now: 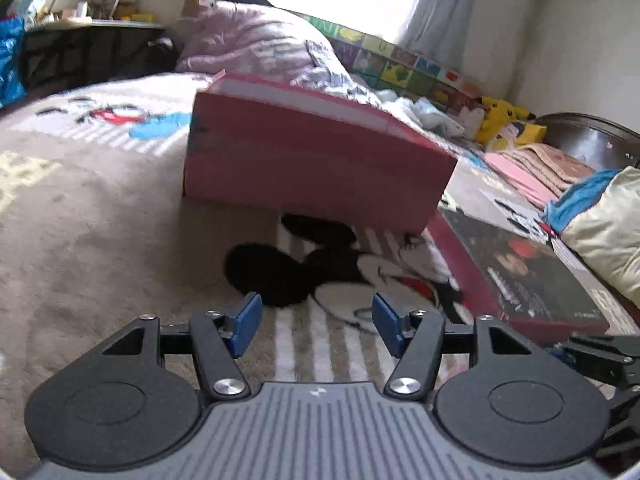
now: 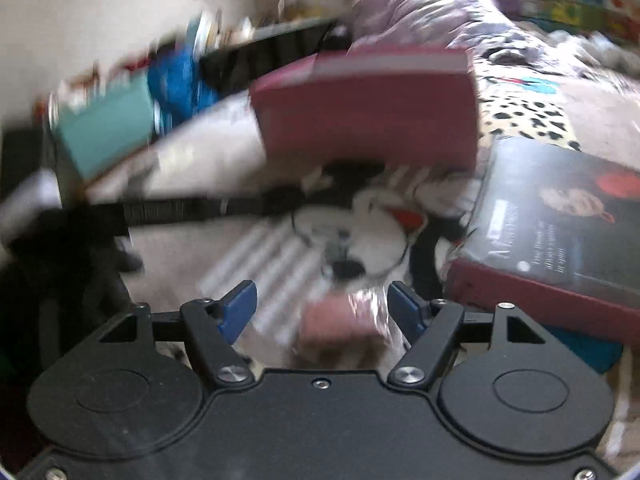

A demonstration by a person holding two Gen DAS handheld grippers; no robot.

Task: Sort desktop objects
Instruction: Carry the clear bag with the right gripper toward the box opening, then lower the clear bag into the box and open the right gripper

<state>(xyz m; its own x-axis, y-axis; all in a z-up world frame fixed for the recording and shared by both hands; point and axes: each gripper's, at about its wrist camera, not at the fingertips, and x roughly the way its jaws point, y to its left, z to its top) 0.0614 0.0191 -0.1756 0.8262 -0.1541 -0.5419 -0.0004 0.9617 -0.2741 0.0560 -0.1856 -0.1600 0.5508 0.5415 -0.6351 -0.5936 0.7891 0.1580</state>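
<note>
**Op:** Both tongs are standing spread right now. My left gripper (image 1: 316,326) is hovering with nothing between its blue pads (image 1: 246,324), only the cartoon-print blanket (image 1: 100,220) under it.

**Obs:** And the right one?

**Op:** My right gripper (image 2: 322,312) is also standing apart. A small pink packet in clear wrap (image 2: 344,324) is sitting between its fingers, close to the right-hand pad (image 2: 406,308); the frame is smearing, so I cannot tell whether that pad is touching it. It is not being pinched.

**Obs:** What is lying just past the tips?

**Op:** I am seeing the black-and-white mouse figure on the blanket. Just to the right, a flat dark-topped box with red sides (image 1: 524,276) is lying on the bedding.

**Obs:** Further out?

**Op:** A pink cardboard box (image 1: 312,160) is sitting ahead of both grippers, open at the top, one near corner looking raised off the blanket. In the right view a black strap (image 2: 200,210) is running across in front of it.

**Obs:** Background?

**Op:** A lilac quilt (image 1: 256,44) is piling up behind, a yellow plush toy (image 1: 504,124) is sitting far right, and a cluttered shelf (image 1: 92,20) is standing far left.
</note>
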